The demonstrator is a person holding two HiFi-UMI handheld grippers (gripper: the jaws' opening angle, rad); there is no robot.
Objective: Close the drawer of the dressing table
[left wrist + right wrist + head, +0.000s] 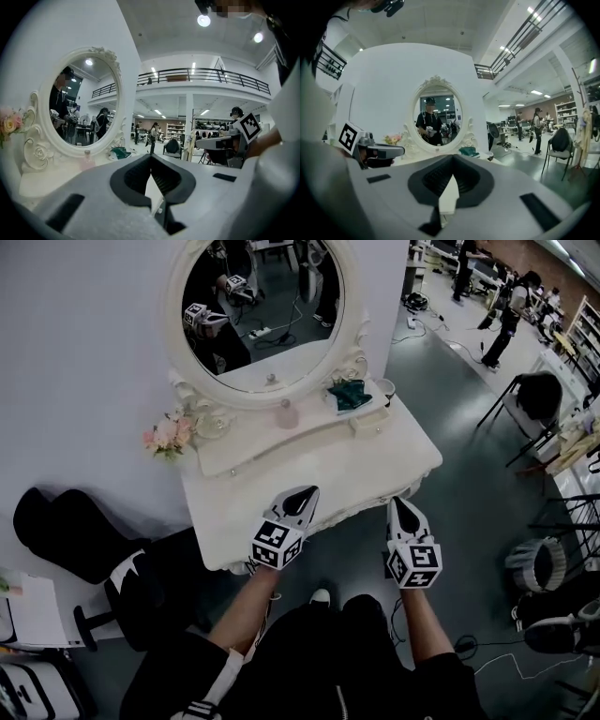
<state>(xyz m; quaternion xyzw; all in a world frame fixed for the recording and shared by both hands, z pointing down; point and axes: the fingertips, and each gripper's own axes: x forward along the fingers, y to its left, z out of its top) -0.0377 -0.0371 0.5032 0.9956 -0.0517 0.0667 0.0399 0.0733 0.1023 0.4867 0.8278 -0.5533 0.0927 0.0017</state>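
I count one white dressing table (pixel 394 451), standing against the wall and carrying one oval mirror (pixel 262 306) along its back edge. Two grippers are in front of it. The left gripper (pixel 302 495) has its tip over the front edge of the table, left of the middle. The left gripper view shows its jaws (pixel 151 156) closed together with nothing between them. The right gripper (pixel 403 505) is at the same front edge, nearer the front right corner, with jaws likewise clenched and empty (pixel 452 160). The two are near each other but apart, both pointing at the mirror.

On the table I count one bunch of pink flowers (pixel 169 434) at the back left corner, one pink bottle (pixel 287 414) at the foot of the mirror and one teal item (pixel 351 394) near the back right corner.

The drawer lies under the front edge where both tips are. No view shows its front clearly, so I cannot tell whether it sits flush
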